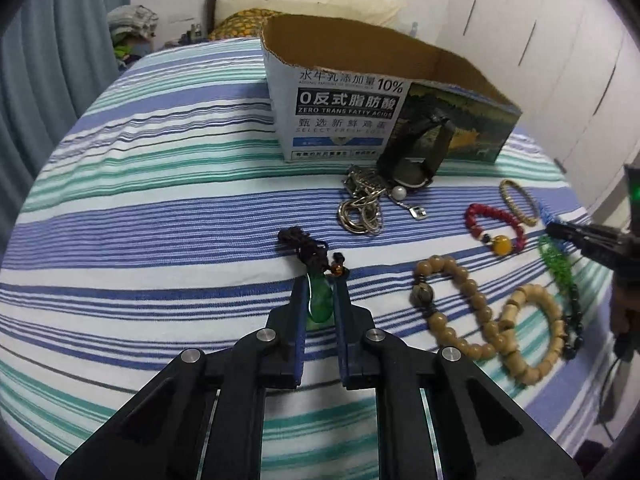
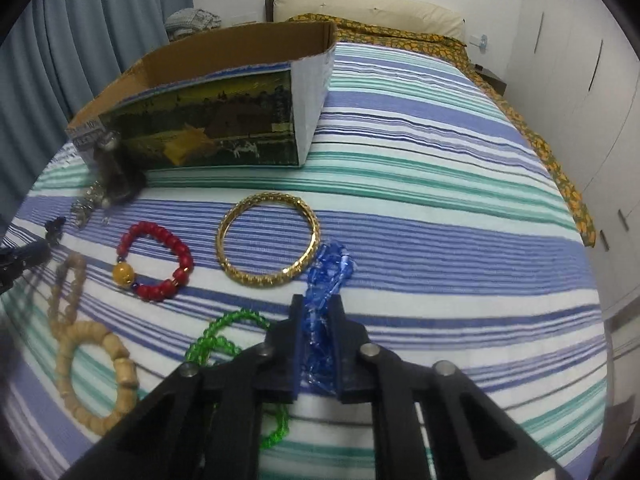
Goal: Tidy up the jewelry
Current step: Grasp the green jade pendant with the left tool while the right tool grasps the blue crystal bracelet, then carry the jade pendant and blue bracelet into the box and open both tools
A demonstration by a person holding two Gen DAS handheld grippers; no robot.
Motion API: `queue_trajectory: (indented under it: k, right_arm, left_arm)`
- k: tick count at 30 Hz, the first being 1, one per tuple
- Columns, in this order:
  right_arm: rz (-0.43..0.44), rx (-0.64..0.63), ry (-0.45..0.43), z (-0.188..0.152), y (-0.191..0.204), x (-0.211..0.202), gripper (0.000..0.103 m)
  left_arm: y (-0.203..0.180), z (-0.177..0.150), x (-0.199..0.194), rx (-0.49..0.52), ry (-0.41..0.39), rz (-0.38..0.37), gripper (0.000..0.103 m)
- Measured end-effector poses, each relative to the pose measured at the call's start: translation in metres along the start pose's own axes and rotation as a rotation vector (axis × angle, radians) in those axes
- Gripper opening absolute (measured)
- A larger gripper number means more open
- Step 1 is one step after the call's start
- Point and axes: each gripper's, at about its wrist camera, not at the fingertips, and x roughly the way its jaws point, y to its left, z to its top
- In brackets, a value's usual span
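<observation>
My left gripper [image 1: 320,278] is shut on a green jade pendant [image 1: 321,300] whose dark cord [image 1: 304,242] trails onto the striped bed. My right gripper [image 2: 318,304] is shut on a blue bead bracelet [image 2: 326,280] that bunches out past the fingertips. An open cardboard box [image 1: 340,96] stands behind the jewelry; it also shows in the right wrist view [image 2: 216,128]. On the bed lie a gold bangle [image 2: 268,240], a red bead bracelet [image 2: 156,260], a green bead bracelet [image 2: 224,340], wooden bead bracelets [image 1: 480,312] and a silver chain pile [image 1: 360,208].
A dark pouch-like object [image 1: 416,152] leans against the box front. Pillows [image 2: 368,12] lie at the head of the bed. Curtains [image 2: 100,20] hang on the left and white wardrobe doors [image 2: 580,80] stand on the right. The right gripper shows at the left wrist view's right edge [image 1: 592,240].
</observation>
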Motion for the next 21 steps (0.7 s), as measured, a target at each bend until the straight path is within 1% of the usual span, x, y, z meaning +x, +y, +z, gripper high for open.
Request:
queue_trajectory:
  k: [5,9,13,17,21]
  right_arm:
    - [0.091,0.058,-0.052,-0.002,-0.011,-0.034,0.01]
    - [0.139,0.06,-0.099,0.009,-0.012,-0.064,0.01]
    - [0.195,0.065,-0.116,0.023,-0.009,-0.081,0.01]
    - [0.237,0.055,-0.129,0.033,0.0,-0.096,0.01]
    - [0.305,0.066,-0.131,0.05,0.008,-0.109,0.01]
  left_arm:
    - [0.003,0.003,-0.017,-0.021,-0.031,-0.046,0.011]
    - [0.0,0.011,-0.03,-0.029,-0.046,-0.082,0.011]
    - [-0.005,0.02,-0.047,-0.028,-0.066,-0.107,0.011]
    - [-0.012,0.035,-0.069,-0.017,-0.1,-0.131,0.011]
    - [-0.02,0.059,-0.087,-0.027,-0.107,-0.171,0.011]
